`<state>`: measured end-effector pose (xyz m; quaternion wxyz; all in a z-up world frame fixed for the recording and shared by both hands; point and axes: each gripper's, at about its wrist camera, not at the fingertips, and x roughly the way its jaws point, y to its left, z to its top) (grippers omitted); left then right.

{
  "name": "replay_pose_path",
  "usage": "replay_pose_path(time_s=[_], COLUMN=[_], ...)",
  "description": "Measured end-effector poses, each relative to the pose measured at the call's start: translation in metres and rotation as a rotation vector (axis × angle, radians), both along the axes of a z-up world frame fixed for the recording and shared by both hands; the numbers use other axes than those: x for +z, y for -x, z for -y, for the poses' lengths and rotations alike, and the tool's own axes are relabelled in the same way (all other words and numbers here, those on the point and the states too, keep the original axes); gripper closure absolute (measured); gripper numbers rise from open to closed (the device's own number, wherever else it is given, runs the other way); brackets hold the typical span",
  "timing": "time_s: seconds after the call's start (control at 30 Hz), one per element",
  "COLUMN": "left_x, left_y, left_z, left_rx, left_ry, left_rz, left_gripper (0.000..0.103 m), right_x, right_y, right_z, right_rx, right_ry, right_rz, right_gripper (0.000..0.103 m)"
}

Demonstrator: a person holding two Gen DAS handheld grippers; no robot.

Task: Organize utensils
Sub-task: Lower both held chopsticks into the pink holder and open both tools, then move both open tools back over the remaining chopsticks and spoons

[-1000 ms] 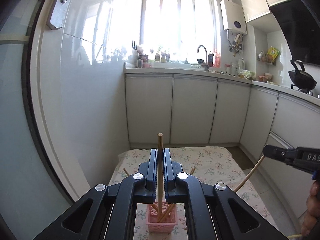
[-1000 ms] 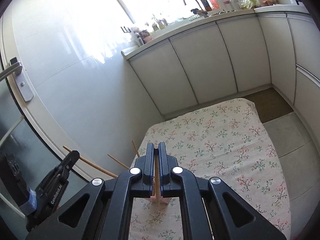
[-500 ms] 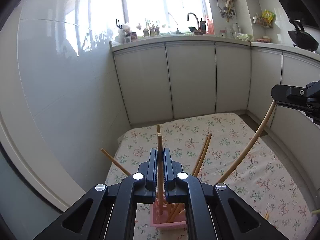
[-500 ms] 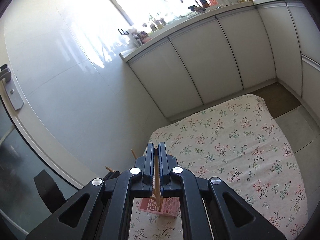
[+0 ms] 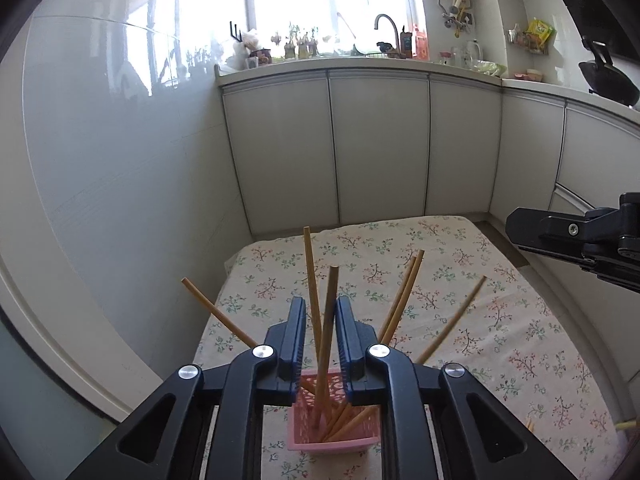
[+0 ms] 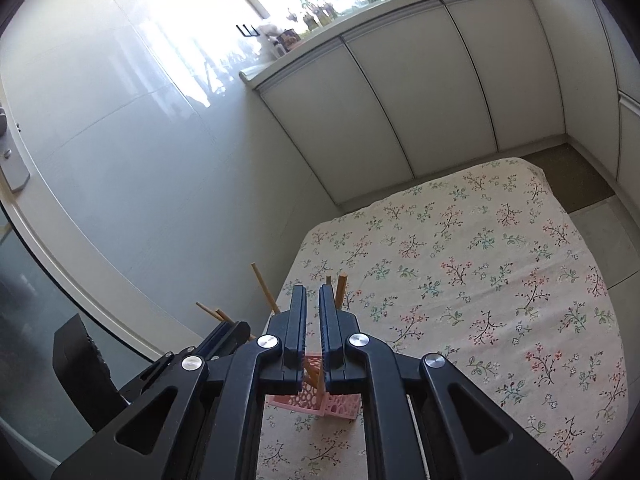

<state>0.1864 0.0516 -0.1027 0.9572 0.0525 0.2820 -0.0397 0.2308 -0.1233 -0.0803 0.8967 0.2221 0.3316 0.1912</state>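
Note:
A pink perforated basket (image 5: 334, 436) stands on the floral cloth and holds several wooden chopsticks (image 5: 400, 300) that fan outward. My left gripper (image 5: 320, 316) is open just above the basket; one chopstick (image 5: 328, 332) stands loose between its fingers with its lower end in the basket. My right gripper (image 6: 313, 304) is open and empty, over the basket (image 6: 316, 400) from the right side; its black body shows at the right of the left wrist view (image 5: 576, 240).
The floral cloth (image 6: 480, 280) covers a low table beside a glossy white wall (image 5: 120, 160). White cabinets (image 5: 380, 140) stand behind. Another chopstick end (image 5: 626, 425) lies at the cloth's right edge.
Both grippers have opened. The chopsticks they held now stand in the pink basket. The right gripper's chopstick leans out to the right among the others.

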Motion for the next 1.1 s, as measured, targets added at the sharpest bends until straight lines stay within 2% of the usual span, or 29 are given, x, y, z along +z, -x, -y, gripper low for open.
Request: replay_pose_path(time_s=[0.07,0.27,0.47,0.7,0.9,1.1], left_x=[0.002,0.008,0.01,0.013,0.015,0.003], left_y=[0.003,0.014,0.028,0.047,0.062,0.068], left_z=[0.0,-0.001,0.005,0.011,0.027,0.053], left_rx=[0.0,-0.006,-0.02,-0.045,-0.101,-0.17], left_ry=[0.015,0.041,0.049,0.063,0.07,0.064], left_rz=[0.002,-0.01,-0.046,-0.07,-0.093,-0.182], left_gripper=[0.064,0.042,0.033,0.024,0.02,0.018], right_x=[0.002,0.01,0.01,0.003,-0.007,-0.03], right_y=[0.003,0.015,0.031,0.049,0.065,0.075], right_z=[0.005,0.027,0.051,0.079,0.098,0.114], right_rx=[-0.004,-0.029,-0.049,-0.058,-0.087,-0.103], right_ry=[-0.014,-0.017,0.002,0.019,0.086,0.172], right_rz=[-0.001,-0.011,-0.047,-0.105,-0.165,-0.281], right_gripper=[0.069,0.052,0.037,0.031,0.028,0.027])
